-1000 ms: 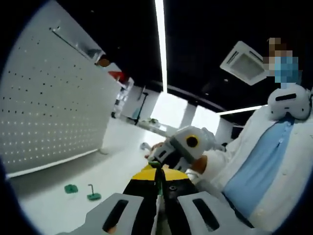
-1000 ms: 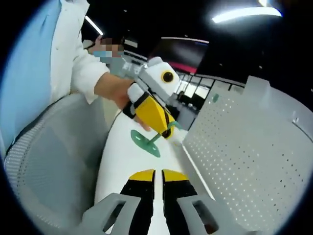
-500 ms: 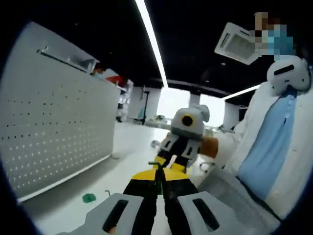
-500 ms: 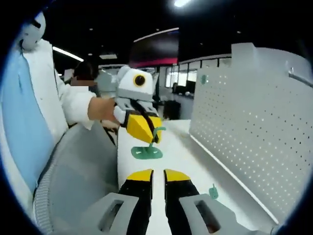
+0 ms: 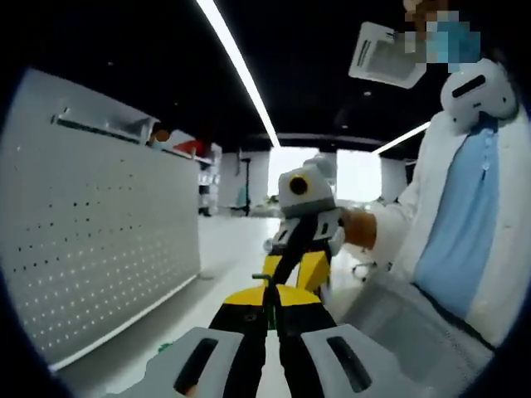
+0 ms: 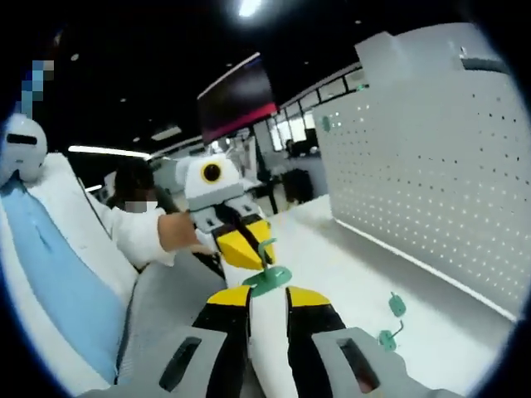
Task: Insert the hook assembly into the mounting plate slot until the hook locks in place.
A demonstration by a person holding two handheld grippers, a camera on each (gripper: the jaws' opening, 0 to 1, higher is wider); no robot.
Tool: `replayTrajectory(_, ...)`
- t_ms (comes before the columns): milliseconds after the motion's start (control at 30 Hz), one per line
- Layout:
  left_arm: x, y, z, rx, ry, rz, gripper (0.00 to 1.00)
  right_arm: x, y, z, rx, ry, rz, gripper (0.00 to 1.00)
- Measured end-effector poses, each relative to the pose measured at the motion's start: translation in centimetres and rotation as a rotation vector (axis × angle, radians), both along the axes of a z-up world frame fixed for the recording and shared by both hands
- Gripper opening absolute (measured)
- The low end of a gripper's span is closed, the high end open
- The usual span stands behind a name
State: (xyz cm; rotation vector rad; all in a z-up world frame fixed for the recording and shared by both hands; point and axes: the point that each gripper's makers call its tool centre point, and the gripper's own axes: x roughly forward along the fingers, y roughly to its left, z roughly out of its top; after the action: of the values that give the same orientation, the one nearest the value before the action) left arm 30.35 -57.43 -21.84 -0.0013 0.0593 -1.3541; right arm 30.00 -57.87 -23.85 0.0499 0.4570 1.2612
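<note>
Left tongs: I see them pinching the green hook assembly.
Right tongs: slightly spread, nothing held.
Counter: open beside pegboard.

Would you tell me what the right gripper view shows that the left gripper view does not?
Right gripper view: the hook assembly with its round green base, and loose green parts near the pegboard. Left gripper view: a ceiling vent and a light strip. Both: the pegboard, and the left gripper shut on the hook assembly.
</note>
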Motion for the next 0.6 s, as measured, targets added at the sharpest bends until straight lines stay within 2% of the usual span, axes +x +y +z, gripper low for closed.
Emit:
replayTrajectory(167,-0.1,-0.1,0.4,-0.001,-0.056,-0.006,0.03,-0.4,0.3,0.1,0.054,0.104,-0.004,0.15)
replayTrajectory(267,-0.5,-0.2,0.8,-0.011,-0.094,-0.02,0.03,-0.1,0.3,-0.1,0.06,0.133,-0.017,0.15)
replayTrajectory(300,-0.6,-0.3,0.9,-0.014,-0.101,-0.022,0.03,-0.1,0.4,-0.1,0.067,0.16,-0.02,0.15)
replayTrajectory(600,-1.3,-0.7,1.6,-0.023,-0.16,-0.047,0.02,-0.4,0.8,0.2,0.108,0.234,-0.01,0.12)
